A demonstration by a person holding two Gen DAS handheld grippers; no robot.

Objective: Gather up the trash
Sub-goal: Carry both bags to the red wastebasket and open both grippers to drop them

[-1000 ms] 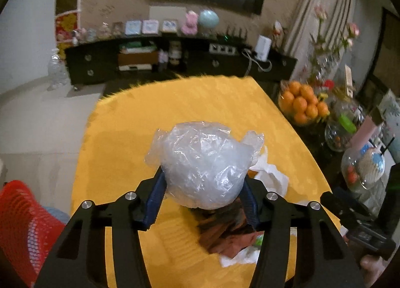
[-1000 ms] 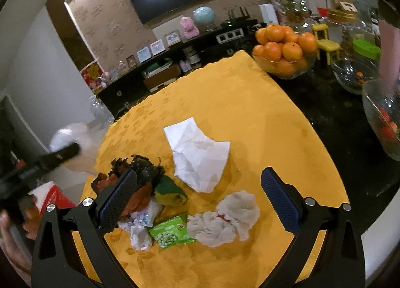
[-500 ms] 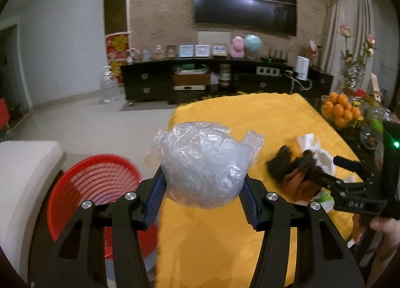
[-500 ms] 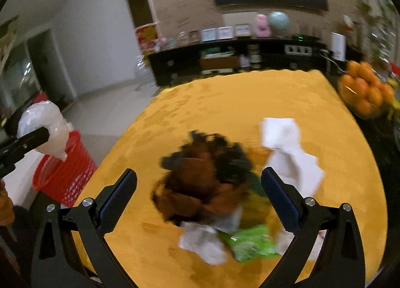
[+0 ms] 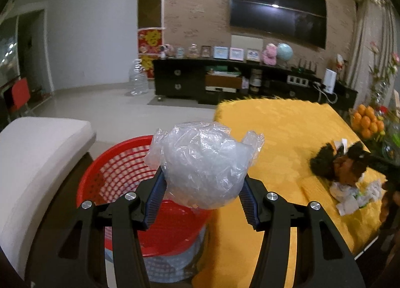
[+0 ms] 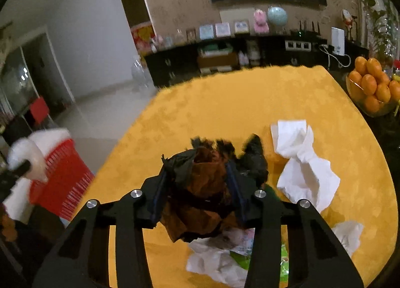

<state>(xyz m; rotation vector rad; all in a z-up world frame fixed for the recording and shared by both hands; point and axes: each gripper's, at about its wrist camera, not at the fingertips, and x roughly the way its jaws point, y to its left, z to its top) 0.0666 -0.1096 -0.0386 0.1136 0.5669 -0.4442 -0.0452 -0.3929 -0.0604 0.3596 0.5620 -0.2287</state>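
A person holds a black two-finger gripper in each hand beside a table covered in a yellow cloth [image 6: 225, 112]. The left gripper [image 5: 201, 189] has its fingers closed against the sides of a crumpled clear plastic bag [image 5: 203, 163], held in the air above a red mesh basket [image 5: 117, 170] that stands on the floor just off the table's edge. The right gripper [image 6: 196, 188] has its fingers pressed in on a wad of brown and black wrappers [image 6: 202, 183], which it holds over the cloth. Under and around that wad lie more scraps on the cloth: a large white tissue [image 6: 307, 165] to the right, a smaller tissue [image 6: 348, 235] near the table's edge, a green packet [image 6: 283, 260], and white crumpled paper [image 6: 215, 263]. A glass bowl of oranges [image 6: 372, 87] sits at the table's far right.
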